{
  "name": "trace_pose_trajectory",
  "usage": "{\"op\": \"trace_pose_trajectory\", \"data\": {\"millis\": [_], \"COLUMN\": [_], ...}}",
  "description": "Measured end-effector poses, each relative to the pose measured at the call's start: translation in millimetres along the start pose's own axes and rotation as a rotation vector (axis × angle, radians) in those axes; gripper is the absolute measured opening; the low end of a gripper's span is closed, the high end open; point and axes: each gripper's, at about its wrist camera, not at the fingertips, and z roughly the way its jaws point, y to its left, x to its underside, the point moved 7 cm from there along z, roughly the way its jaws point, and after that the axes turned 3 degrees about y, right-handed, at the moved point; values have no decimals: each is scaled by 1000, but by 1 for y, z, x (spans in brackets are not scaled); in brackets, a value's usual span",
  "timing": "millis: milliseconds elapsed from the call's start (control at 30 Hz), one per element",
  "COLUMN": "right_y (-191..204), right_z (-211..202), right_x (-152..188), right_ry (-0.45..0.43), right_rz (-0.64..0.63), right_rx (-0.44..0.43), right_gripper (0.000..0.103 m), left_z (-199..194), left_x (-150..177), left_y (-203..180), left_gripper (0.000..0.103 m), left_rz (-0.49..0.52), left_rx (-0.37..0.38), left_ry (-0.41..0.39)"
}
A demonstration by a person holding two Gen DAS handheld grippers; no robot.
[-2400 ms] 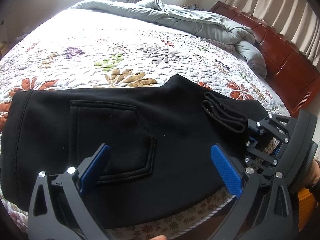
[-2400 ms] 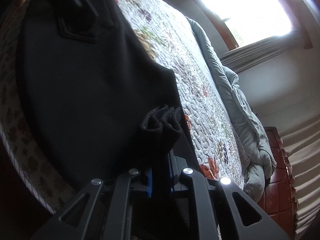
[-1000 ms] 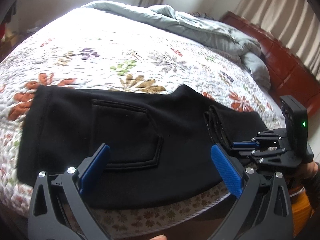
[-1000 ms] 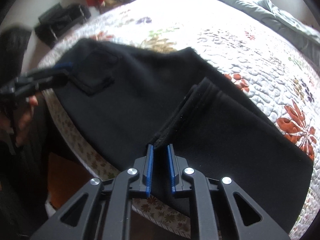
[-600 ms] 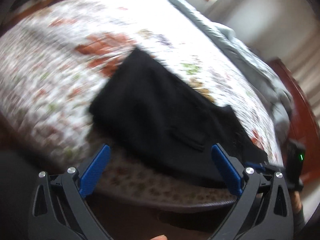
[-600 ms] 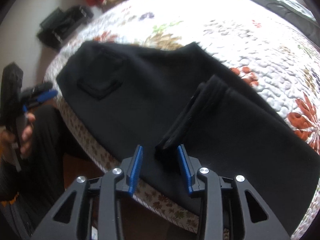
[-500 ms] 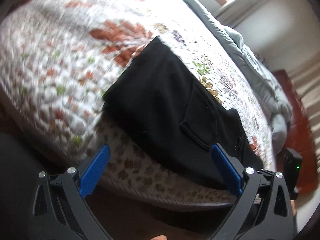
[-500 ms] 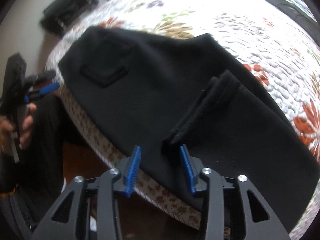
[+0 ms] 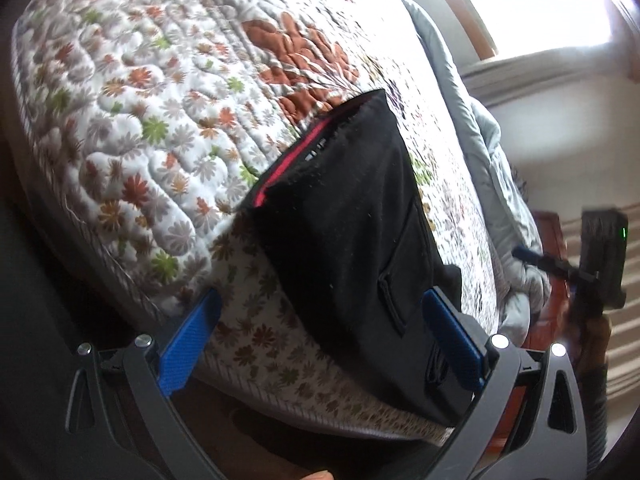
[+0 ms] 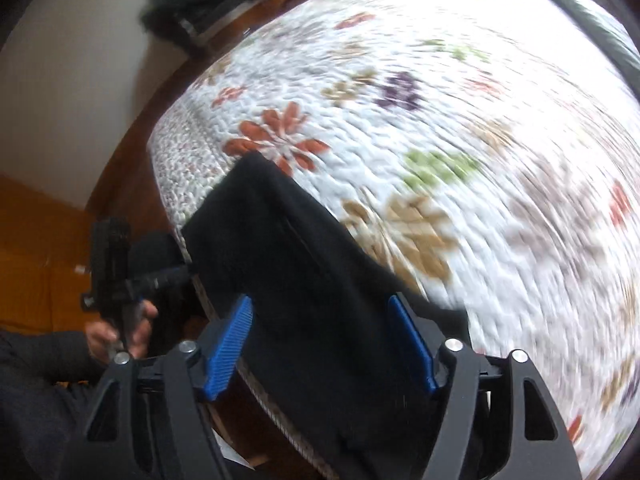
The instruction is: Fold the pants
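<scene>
I'm angling both tongs down: my left gripper (image 9: 320, 344) spread wide, empty; my right gripper (image 10: 320, 344) opening above folded black fleece pants (image 10: 304, 280). Only left cam is showing red waistband lining (image 9: 296, 156).

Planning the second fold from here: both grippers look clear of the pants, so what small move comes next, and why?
Probably bring the left gripper onto the waistband end and pinch it. The black pants lie folded once along the edge of the quilted bed. The left jaws stand open with nothing between the pads, close to that end. The right gripper is opening above the cloth, holding nothing.
</scene>
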Motion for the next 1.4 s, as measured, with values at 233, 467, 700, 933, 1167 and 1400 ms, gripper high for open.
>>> {"op": "trace_pose_trajectory", "data": {"millis": [233,467,700,933,1167,1400], "right_y": [37,45,48,48,48,49], "right_z": [72,115,135,151,168,167], "right_x": [-66,-97,-112,-115,-115,-114], "right_ry": [200,303,342,381,429,425], "right_rz": [-218,-270,-280,-295,-308,-313], "right_rx": [-43,-131,-204,-246,-267,-262], "right_gripper": [85,86,87,87,87,49], "left_z": [-1,-3,10,16,16,9], "left_x": [-4,-17,-23,-23,-21,-18], "left_y": [9,3,6,-7,0,-7], "left_gripper": [100,100,100,99,60,36], "left_rz": [-153,-173,-211,-169,-141,-86], "left_rx": [28,57,78,106,51,2], "left_ry": [-58,-87,-97,-89,-73,-69]}}
